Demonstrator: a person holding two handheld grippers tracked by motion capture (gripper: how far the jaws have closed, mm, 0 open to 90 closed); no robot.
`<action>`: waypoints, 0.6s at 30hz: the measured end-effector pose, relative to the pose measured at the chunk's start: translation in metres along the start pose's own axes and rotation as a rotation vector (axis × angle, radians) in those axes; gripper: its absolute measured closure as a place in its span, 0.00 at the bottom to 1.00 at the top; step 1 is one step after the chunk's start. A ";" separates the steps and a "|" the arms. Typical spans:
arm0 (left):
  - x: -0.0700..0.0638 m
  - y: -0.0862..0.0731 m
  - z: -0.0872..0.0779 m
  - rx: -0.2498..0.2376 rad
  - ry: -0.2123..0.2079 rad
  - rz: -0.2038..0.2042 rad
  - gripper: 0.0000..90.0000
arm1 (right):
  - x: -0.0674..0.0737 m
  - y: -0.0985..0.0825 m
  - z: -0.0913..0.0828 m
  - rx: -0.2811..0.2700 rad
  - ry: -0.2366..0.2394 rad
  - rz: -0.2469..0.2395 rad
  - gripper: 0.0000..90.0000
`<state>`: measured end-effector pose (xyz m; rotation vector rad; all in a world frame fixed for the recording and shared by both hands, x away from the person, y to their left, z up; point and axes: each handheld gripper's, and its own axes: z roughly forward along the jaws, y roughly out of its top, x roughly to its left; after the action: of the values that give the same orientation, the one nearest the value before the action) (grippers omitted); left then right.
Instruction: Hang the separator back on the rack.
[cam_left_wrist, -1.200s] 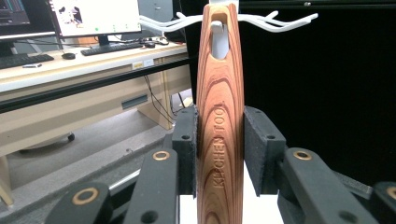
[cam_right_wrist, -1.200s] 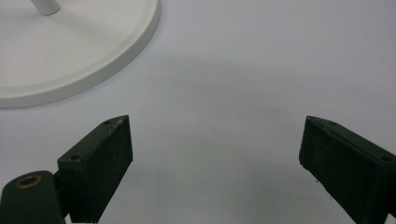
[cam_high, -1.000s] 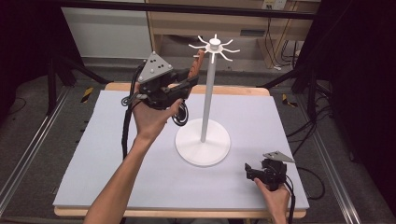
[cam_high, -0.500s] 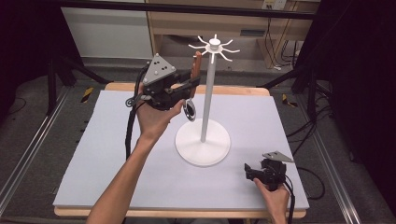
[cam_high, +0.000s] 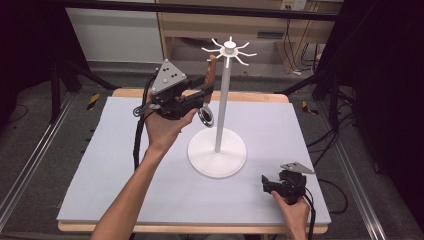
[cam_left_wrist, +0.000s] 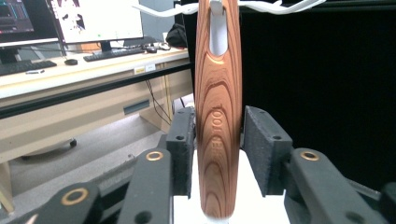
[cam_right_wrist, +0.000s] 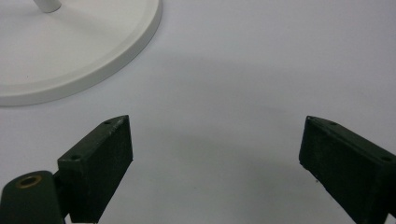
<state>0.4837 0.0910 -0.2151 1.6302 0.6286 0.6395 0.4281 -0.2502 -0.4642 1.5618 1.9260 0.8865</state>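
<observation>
A white stand (cam_high: 221, 107) with a round base (cam_high: 200, 155) and several hook arms (cam_high: 241, 60) at its top rises from the middle of the table. My left gripper (cam_high: 207, 86) is raised beside the pole, shut on a wooden-handled utensil (cam_high: 212, 70) whose round metal head (cam_high: 205, 117) hangs below. In the left gripper view the handle (cam_left_wrist: 218, 116) stands upright between the pads (cam_left_wrist: 182, 140), and a white hook (cam_left_wrist: 214, 6) sits in the slot at its top. My right gripper (cam_high: 267, 186) rests low at the front right, open and empty (cam_right_wrist: 215, 158).
The grey-blue mat (cam_high: 100, 165) covers the table. The stand's base edge (cam_right_wrist: 116, 51) lies just ahead-left of my right gripper. Beyond the table's far edge are a wooden shelf (cam_high: 200, 30) and cables; metal rails (cam_high: 30, 160) run along both sides.
My left gripper has risen and shifted right toward the stand's top, carrying the utensil so its handle end now meets a hook arm. The right gripper has stayed put.
</observation>
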 end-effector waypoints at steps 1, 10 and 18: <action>0.000 -0.001 -0.001 0.002 0.003 0.006 0.68 | 0.000 0.000 0.000 0.000 0.000 0.000 0.11; 0.012 -0.025 -0.019 0.033 0.010 -0.007 0.60 | -0.002 0.000 0.000 -0.004 -0.001 0.000 0.11; 0.026 -0.059 -0.034 0.068 0.026 -0.037 0.58 | -0.002 0.000 0.000 -0.004 -0.002 0.002 0.10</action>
<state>0.4751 0.1412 -0.2669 1.6717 0.7052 0.6191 0.4284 -0.2524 -0.4640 1.5620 1.9207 0.8883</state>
